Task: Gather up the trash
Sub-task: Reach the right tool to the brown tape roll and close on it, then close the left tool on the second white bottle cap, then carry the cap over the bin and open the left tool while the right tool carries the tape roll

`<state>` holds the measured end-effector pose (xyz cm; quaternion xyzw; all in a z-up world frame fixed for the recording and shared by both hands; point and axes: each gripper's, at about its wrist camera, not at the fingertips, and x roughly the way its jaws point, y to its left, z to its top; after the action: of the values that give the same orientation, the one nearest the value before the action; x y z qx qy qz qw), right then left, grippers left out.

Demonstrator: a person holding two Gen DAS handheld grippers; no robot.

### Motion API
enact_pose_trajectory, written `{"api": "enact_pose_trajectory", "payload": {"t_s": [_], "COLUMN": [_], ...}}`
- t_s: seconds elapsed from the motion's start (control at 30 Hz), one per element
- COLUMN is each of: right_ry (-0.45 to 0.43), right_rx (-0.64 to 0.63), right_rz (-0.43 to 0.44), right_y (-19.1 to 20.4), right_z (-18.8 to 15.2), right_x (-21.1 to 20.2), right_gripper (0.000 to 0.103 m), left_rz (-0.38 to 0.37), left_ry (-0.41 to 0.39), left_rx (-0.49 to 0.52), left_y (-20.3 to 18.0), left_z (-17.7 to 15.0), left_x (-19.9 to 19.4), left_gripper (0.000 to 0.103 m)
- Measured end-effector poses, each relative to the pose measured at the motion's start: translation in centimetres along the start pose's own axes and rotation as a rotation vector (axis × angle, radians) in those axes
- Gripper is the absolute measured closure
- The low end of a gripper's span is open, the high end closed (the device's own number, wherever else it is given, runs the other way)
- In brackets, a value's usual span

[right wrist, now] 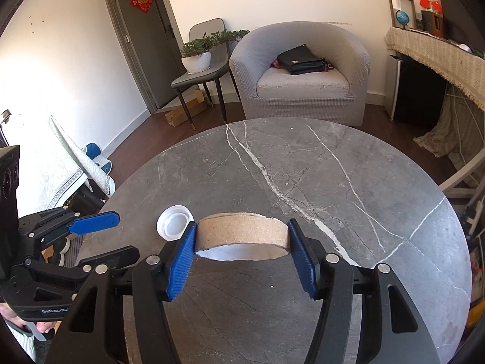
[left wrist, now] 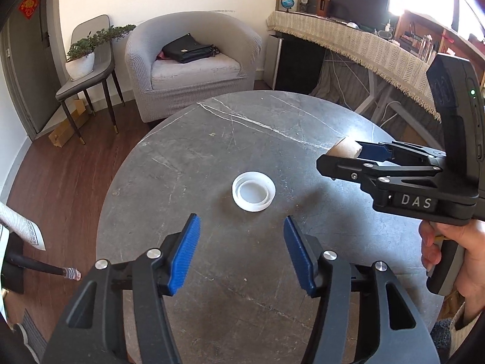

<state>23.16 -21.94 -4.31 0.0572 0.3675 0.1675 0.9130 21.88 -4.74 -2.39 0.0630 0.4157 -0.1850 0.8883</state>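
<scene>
Cardboard ring [right wrist: 242,233] pinched in right claw [right wrist: 242,253]

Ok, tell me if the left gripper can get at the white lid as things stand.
Probably yes. The left gripper is open and nothing lies between its fingers and the white lid ahead on the table. The right gripper, holding the cardboard ring, stays off to the side.

left gripper [left wrist: 241,256] tilted down over the round table [left wrist: 182,163], blue pads [left wrist: 185,254] apart, nothing between them, short of the white lid [left wrist: 254,192]. right gripper [right wrist: 241,253] also angled down over the table, pads [right wrist: 182,261] pressed on both sides of a cardboard ring [right wrist: 242,235], lifted off the table. a hand [left wrist: 454,257] grips the right gripper's handle.
</scene>
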Motion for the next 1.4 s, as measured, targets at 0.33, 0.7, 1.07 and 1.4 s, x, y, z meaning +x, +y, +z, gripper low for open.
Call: {"api": "enact_pose_trajectory", "payload": {"t_s": [0.33,0.7,1.07,1.4], "right_ry": [-0.014,-0.016,0.002,0.026], "right_rx": [0.027,0.04,0.016,-0.023], "right_rz": [0.011,0.018,0.029,0.033], "right_y": [-1.8,-2.6,-1.2,1.6], "right_z": [-0.2,-0.4,-1.4,-4.3], "right_x": [-1.2,-2.2,-3.5,-4.8], "right_gripper": [0.043,0.043,0.043,0.043], "left_rz": [0.042,0.03,0.015,0.003], "left_ry": [0.072,0.073,0.068,0.038], "left_rx": [0.058,0.01,-0.006,-0.073], "left_y": [-1.2,-0.7,-1.5,-0.7], "left_z": [1.7,2.6,1.1,-2.5], "left_x": [4.1,5.5,3.3,-1.2], "left_gripper": [0.044,0.061,0.061,0.061]}}
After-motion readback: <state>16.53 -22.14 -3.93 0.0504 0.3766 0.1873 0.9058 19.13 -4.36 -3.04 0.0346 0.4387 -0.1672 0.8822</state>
